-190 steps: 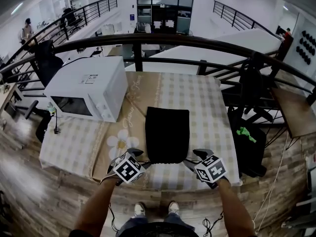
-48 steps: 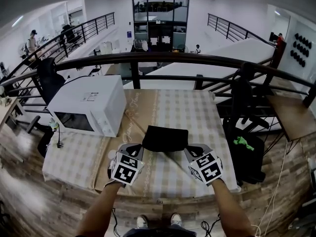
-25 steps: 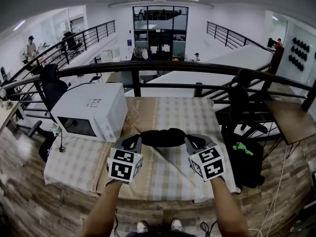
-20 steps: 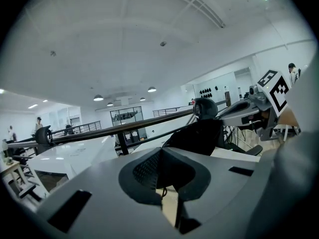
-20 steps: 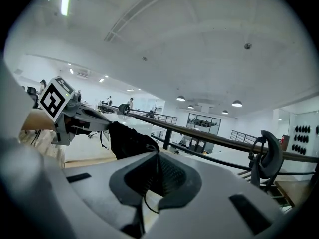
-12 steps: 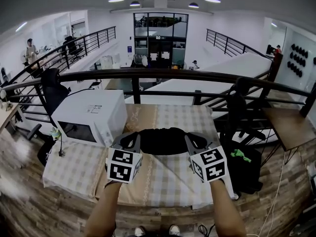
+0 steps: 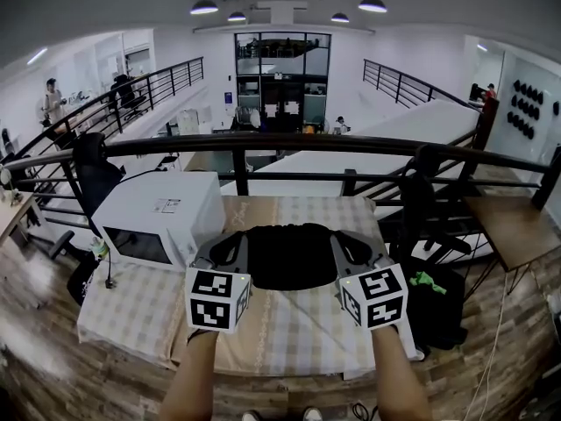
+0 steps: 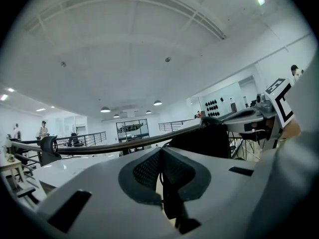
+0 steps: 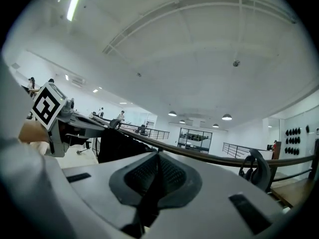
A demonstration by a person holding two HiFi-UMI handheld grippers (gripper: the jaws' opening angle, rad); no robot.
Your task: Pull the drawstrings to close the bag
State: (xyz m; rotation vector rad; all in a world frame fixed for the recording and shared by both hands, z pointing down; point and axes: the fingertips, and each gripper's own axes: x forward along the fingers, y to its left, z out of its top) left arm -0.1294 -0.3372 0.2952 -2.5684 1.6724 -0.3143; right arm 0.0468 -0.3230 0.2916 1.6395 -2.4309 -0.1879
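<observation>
- left gripper (image 7: 230,251) clamped tight on the left drawstring (image 8: 168,203)
- right gripper (image 7: 351,251) pinching the right drawstring (image 9: 145,203)
- black bag (image 7: 289,254) hangs bunched between them, up off the checked tabletop (image 7: 298,331)

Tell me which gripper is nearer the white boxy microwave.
Left. The left gripper sits just beside the microwave, the right gripper across the black fabric bag from it.

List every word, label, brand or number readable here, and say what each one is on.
No text here is readable.
Label on top of the microwave: too small to read.
Marker cubes on the left claw and right claw: black-and-white squares only, no letters.
</observation>
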